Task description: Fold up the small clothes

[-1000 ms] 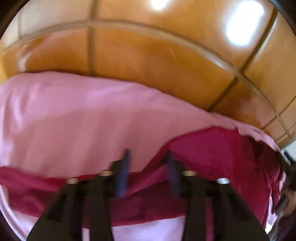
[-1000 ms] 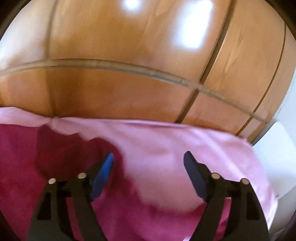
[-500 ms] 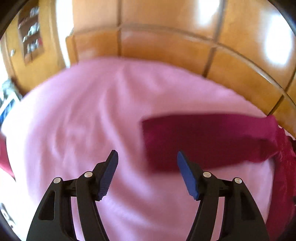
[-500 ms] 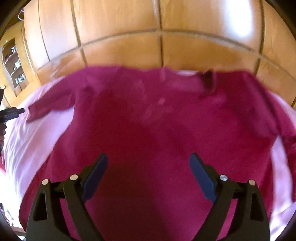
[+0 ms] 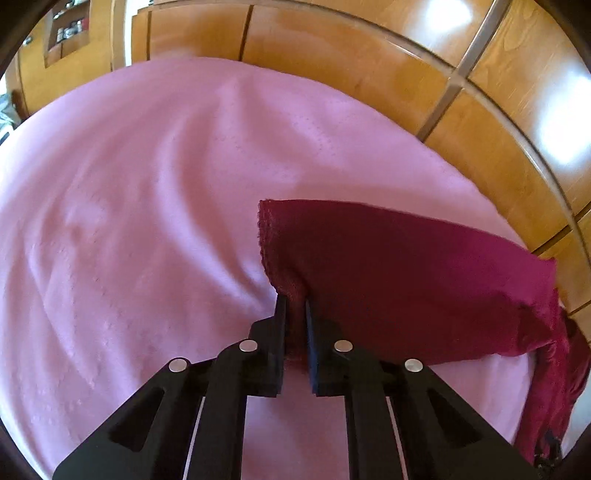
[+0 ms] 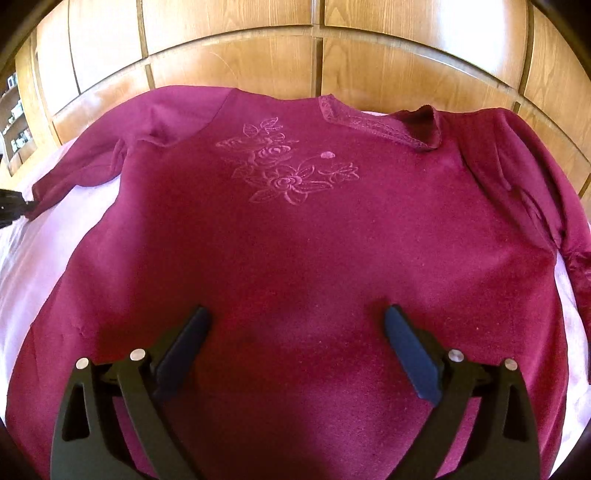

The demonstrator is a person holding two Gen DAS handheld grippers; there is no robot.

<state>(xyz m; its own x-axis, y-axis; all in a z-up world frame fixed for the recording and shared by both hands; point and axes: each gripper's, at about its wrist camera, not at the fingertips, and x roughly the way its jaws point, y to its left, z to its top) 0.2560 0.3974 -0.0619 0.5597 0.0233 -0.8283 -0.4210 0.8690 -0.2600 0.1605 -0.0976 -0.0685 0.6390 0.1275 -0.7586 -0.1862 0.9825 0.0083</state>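
Left gripper [image 5: 294, 306]: the jaws have just been closing and are now pinched on the cuff end of the sleeve [image 5: 388, 273] of the dark magenta long-sleeved knit top; the sleeve is stretched from the pads toward 3 o'clock.
Right gripper [image 6: 297, 328]: the jaws have just been opening and are spread wide over the lower body of the top [image 6: 295, 266]; nothing is held, and contact with the cloth cannot be told.
Top: it is laid flat, front up, on the pale pink bedsheet [image 5: 147, 221], neckline at 12 o'clock in the right wrist view.
Look: a tone-on-tone embroidered rose motif [image 6: 284, 166] is seen on the chest, and a lace-trimmed neckline [image 6: 369, 125] above it toward 1 o'clock.
Other sleeve [image 6: 539, 177]: it is draped along the 3 o'clock edge, wrinkled.
Surroundings: glossy orange-brown wooden cupboard panels [image 6: 236, 62] are seen behind the bed at 12 o'clock; a shelf niche [image 5: 68, 31] with small items is seen at 11 o'clock in the left wrist view.
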